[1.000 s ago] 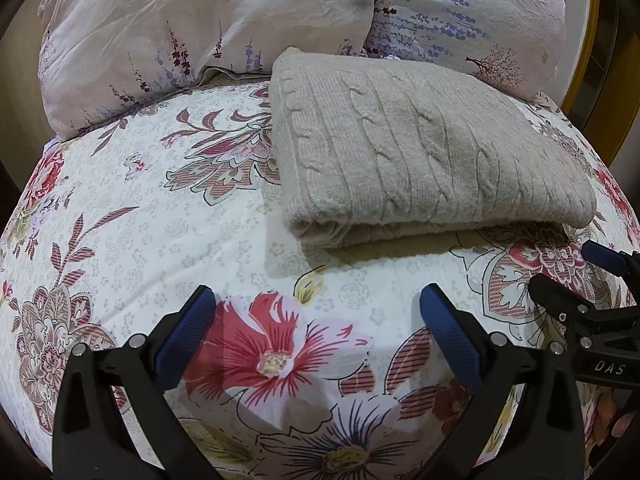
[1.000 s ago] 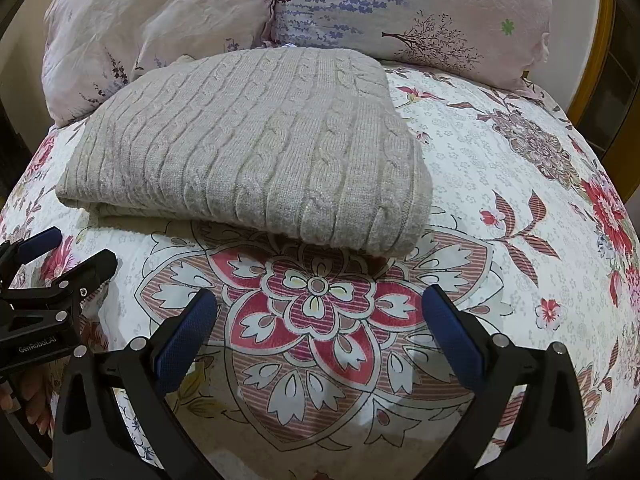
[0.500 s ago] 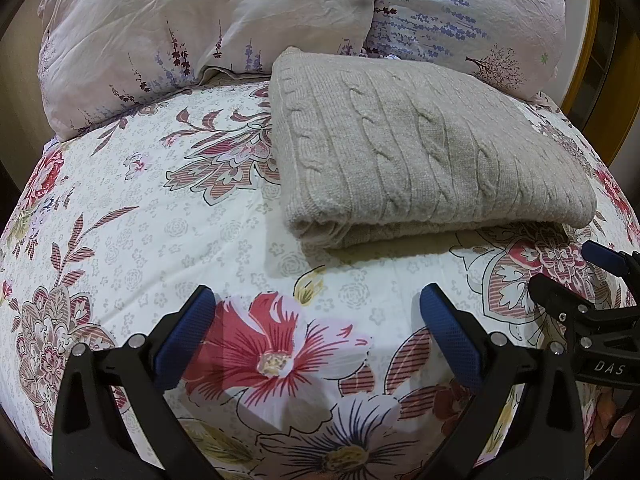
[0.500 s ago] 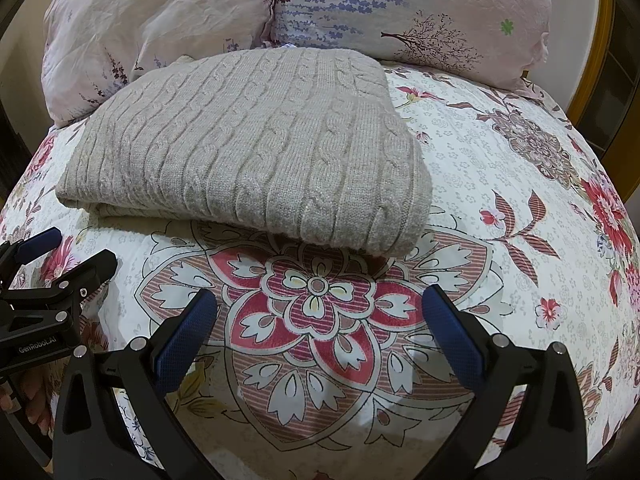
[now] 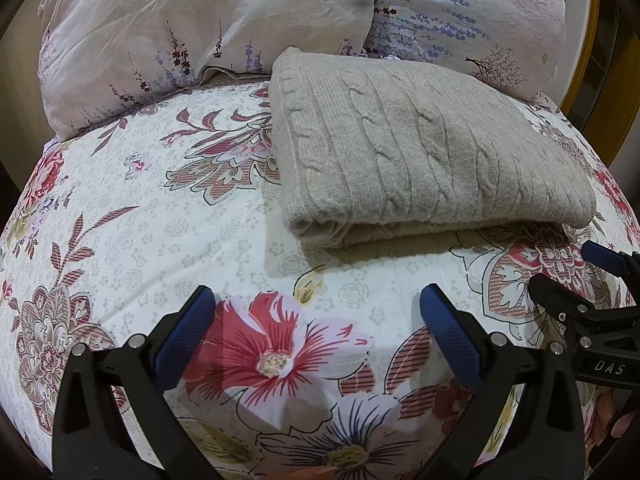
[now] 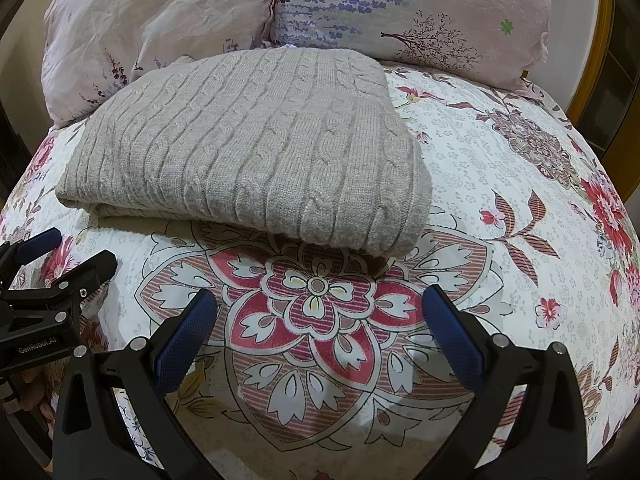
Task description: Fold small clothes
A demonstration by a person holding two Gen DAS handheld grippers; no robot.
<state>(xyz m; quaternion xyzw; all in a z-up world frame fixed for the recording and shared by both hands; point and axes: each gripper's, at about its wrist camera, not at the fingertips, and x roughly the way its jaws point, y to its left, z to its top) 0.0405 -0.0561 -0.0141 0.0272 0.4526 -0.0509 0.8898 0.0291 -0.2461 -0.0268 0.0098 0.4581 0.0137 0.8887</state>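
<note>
A grey cable-knit sweater [image 5: 420,152] lies folded into a neat rectangle on the floral bedspread [image 5: 132,240]; it also shows in the right wrist view [image 6: 256,148]. My left gripper [image 5: 316,320] is open and empty, hovering over the bedspread in front of the sweater's left end. My right gripper [image 6: 320,320] is open and empty, in front of the sweater's right end. Each gripper shows at the edge of the other's view, the right one [image 5: 568,280] and the left one [image 6: 68,256], both apart from the sweater.
Two pale pink floral pillows [image 5: 208,28] [image 6: 420,12] lean at the head of the bed right behind the sweater. A yellow wooden frame [image 6: 600,52] stands at the right. Bare bedspread [image 6: 520,200] lies to the sweater's left and right.
</note>
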